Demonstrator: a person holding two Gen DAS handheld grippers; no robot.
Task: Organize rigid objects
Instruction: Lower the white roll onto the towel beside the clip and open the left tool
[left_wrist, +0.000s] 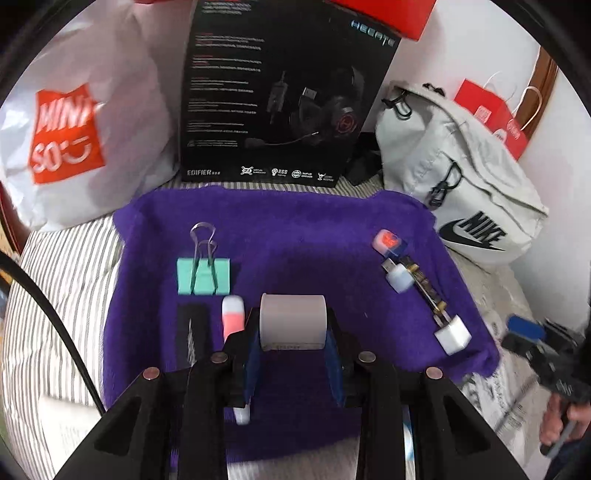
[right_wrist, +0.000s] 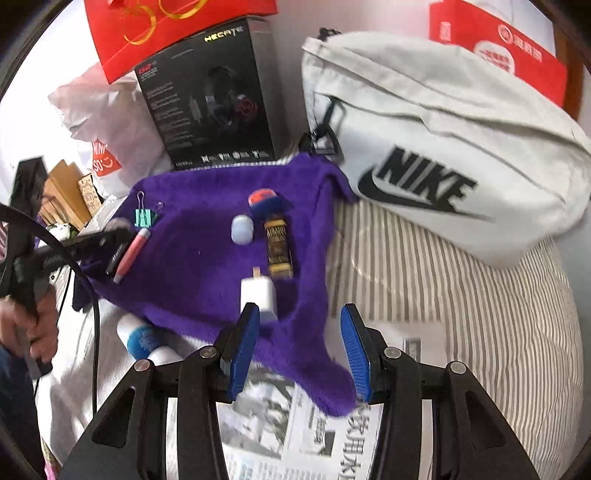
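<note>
Purple cloth (left_wrist: 295, 229) underlies grey roll (left_wrist: 293, 320), seemingly clamped between left tool (left_wrist: 293, 352) pads.

A fuzzy purple cloth towel (left_wrist: 295, 229) lies matt and napped. On it, the mint-green binder clip (left_wrist: 203, 275) shows painted metal with shiny wire handles — and the white plastic charger cube (right_wrist: 258, 295) looks smooth. Beside the towel, the pale grey fabric Nike bag (right_wrist: 443, 147) is woven, matt.

The left claw (left_wrist: 293, 363) hides the grey roll's (left_wrist: 292, 321) near end; box print (left_wrist: 225, 88) is unreadably blurred.
</note>
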